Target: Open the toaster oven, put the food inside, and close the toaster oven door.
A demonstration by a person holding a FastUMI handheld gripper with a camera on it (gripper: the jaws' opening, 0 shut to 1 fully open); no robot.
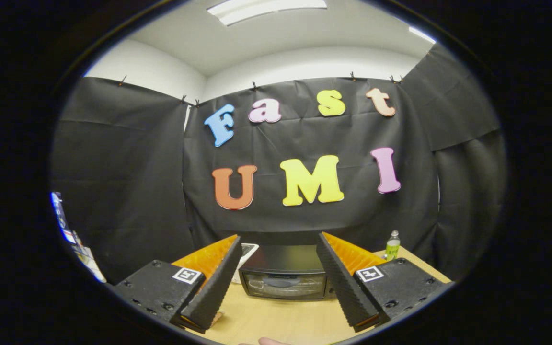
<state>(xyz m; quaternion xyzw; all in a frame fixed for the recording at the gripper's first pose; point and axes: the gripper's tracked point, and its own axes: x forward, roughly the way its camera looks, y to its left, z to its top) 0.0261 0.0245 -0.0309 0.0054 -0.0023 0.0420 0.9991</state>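
The gripper point(278, 244) is hovering with its fingers spread wide, grasping nothing. The toaster oven point(283, 278) is sitting on the wooden table point(276, 318) beyond them, door closed. A bottle point(392, 245) is standing off to its right.

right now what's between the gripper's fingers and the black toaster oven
In the gripper view, only bare light wooden table lies between the open gripper and the shut black toaster oven, which sits just ahead, framed between the fingers.
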